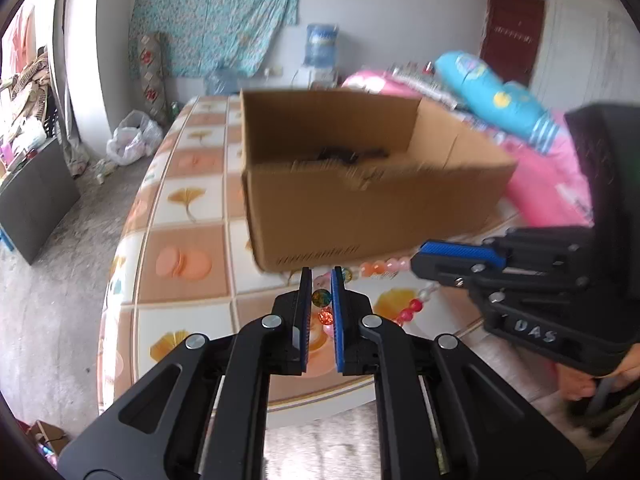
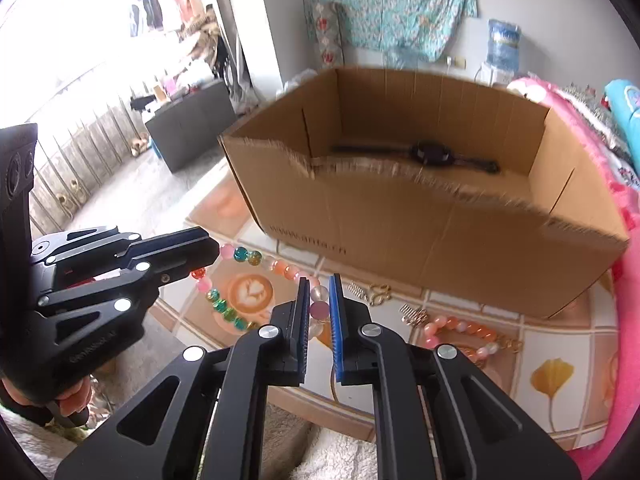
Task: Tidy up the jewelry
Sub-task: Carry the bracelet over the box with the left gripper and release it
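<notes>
A colourful bead necklace (image 2: pixel 248 258) hangs stretched between both grippers above the table in front of an open cardboard box (image 2: pixel 420 216). My left gripper (image 1: pixel 321 276) is shut on its green and red beads (image 1: pixel 321 298). My right gripper (image 2: pixel 319 280) is shut on its pale pink beads (image 2: pixel 319 300). In the left wrist view the right gripper (image 1: pixel 424 254) comes in from the right. In the right wrist view the left gripper (image 2: pixel 212 246) comes in from the left. A black watch (image 2: pixel 428 154) lies inside the box (image 1: pixel 360 184).
On the patterned tablecloth (image 2: pixel 552 376) to the right lie a pink and orange bead bracelet (image 2: pixel 460 330) and small gold pieces (image 2: pixel 378 294). Pink bedding (image 1: pixel 552 184) lies right of the box. The table's edge is close below both grippers.
</notes>
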`<move>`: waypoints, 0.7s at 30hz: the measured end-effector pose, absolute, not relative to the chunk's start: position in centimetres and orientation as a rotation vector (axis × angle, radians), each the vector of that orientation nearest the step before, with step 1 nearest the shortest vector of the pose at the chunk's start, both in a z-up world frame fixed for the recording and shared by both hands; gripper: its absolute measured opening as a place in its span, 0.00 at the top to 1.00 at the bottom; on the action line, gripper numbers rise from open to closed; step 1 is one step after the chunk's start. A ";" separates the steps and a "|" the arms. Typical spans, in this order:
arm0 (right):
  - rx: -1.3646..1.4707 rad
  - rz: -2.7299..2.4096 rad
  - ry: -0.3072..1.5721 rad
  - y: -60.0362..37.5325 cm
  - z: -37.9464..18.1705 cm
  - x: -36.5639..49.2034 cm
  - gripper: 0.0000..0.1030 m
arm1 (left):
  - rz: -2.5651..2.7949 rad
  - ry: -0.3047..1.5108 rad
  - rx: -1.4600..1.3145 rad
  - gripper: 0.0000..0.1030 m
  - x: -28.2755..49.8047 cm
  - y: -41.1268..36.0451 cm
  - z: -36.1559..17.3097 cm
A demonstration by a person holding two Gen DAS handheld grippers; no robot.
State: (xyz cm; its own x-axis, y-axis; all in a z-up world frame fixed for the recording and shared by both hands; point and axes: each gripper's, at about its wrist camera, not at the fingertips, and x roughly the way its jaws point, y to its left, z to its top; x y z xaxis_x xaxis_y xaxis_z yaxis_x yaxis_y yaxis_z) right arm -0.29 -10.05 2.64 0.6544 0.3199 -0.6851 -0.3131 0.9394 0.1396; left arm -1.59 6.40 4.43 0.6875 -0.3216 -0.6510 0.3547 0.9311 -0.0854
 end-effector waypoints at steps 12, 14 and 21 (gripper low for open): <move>0.005 0.428 0.564 -12.3 12.2 -0.7 0.90 | -0.494 0.511 0.062 0.92 -1.5 5.5 13.7; 0.011 0.437 0.547 -12.7 13.5 0.2 0.90 | -0.501 0.486 0.061 0.92 -0.5 5.2 15.1; 0.054 0.480 0.596 -14.0 14.9 6.6 0.90 | -0.509 0.406 0.116 0.92 3.2 3.1 17.8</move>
State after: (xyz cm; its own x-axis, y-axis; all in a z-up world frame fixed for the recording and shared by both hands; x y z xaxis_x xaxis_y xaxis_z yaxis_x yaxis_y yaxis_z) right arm 6.61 -14.05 14.92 0.7212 0.4499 -0.5267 -0.4193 0.8888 0.1851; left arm 3.18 3.07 17.78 0.7958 -0.4496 -0.4057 0.4950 0.8688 0.0080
